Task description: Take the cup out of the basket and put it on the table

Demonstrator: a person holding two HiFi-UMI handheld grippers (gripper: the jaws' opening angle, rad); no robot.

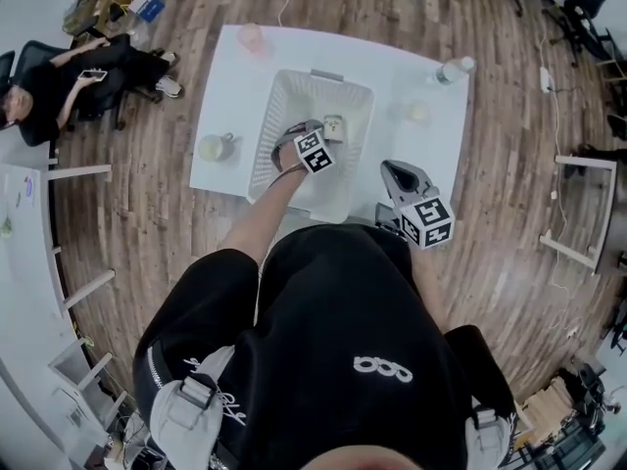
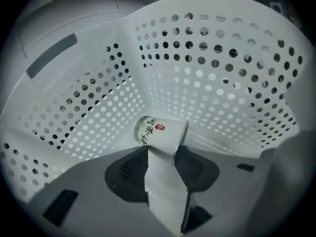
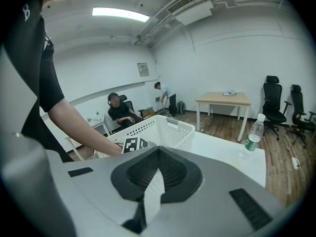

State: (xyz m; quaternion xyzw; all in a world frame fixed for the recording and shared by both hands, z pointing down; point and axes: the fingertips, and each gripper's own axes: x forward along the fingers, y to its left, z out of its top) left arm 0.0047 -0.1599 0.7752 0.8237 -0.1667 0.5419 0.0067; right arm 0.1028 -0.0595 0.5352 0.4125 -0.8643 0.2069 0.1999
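Observation:
A small white cup (image 2: 159, 130) with dark characters and a red mark lies on its side on the floor of the white perforated basket (image 2: 212, 83). In the head view the cup (image 1: 333, 125) shows near the basket's (image 1: 284, 101) middle. My left gripper (image 1: 312, 152) reaches down inside the basket. Its jaws (image 2: 161, 151) stand slightly apart, with their tips right at the cup's side and no visible squeeze on it. My right gripper (image 1: 419, 213) hangs shut and empty off the table's near edge, close to my body; its jaws (image 3: 154, 185) point over the table.
The basket stands on a white table (image 1: 235, 96). On the table are a mug (image 1: 216, 147) at the left, a pink cup (image 1: 251, 35) at the far edge, a small pale cup (image 1: 418, 113) and a water bottle (image 1: 453, 70) at the right. A person (image 1: 59, 81) sits beyond the table's left.

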